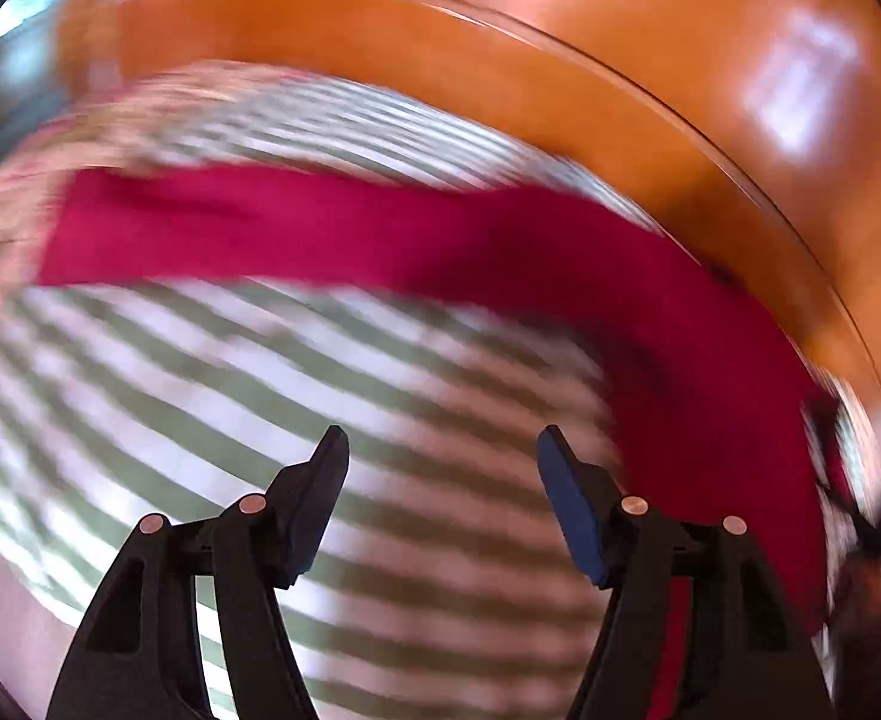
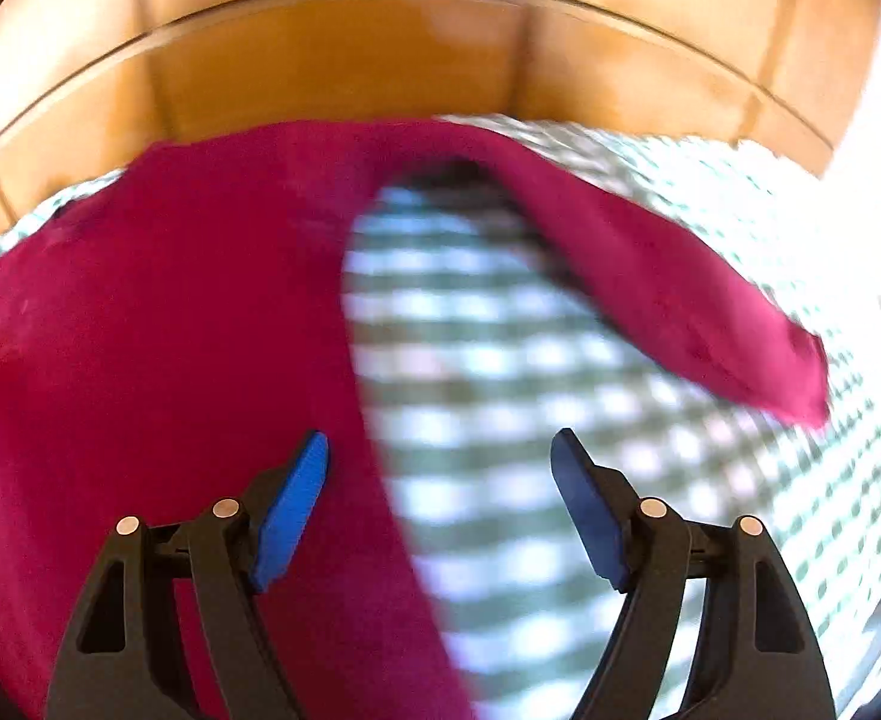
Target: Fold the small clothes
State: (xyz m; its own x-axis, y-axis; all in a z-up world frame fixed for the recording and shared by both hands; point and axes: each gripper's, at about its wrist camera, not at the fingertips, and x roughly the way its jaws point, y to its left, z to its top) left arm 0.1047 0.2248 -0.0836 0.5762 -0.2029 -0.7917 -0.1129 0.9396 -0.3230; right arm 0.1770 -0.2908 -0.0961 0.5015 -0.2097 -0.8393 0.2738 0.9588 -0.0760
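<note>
The small magenta-red knit garment (image 2: 158,330) lies spread on a green-and-white striped cloth (image 2: 500,420) that covers part of a glossy orange-brown wooden table (image 2: 350,48). In the right wrist view its broad body fills the left half, and one long narrow limb (a sleeve or a leg, too blurred to say which) (image 2: 680,294) runs out to the right with its cuffed end lying on the stripes. The left wrist view shows the same fabric as a long band (image 1: 380,234) curving across the striped cloth towards the table's edge.

It looks soft, thin and light, so it should drape and crease readily and slide little on the cloth beneath. The best holds are probably at hems, cuffs or corners, pinching a single edge so the layer lifts cleanly.

The right gripper (image 2: 440,450) stands released, jaws wide, its left pad above the body's edge and nothing pinched. The left gripper (image 1: 443,444) is likewise released over bare stripes, the red band just beside its right finger.
</note>
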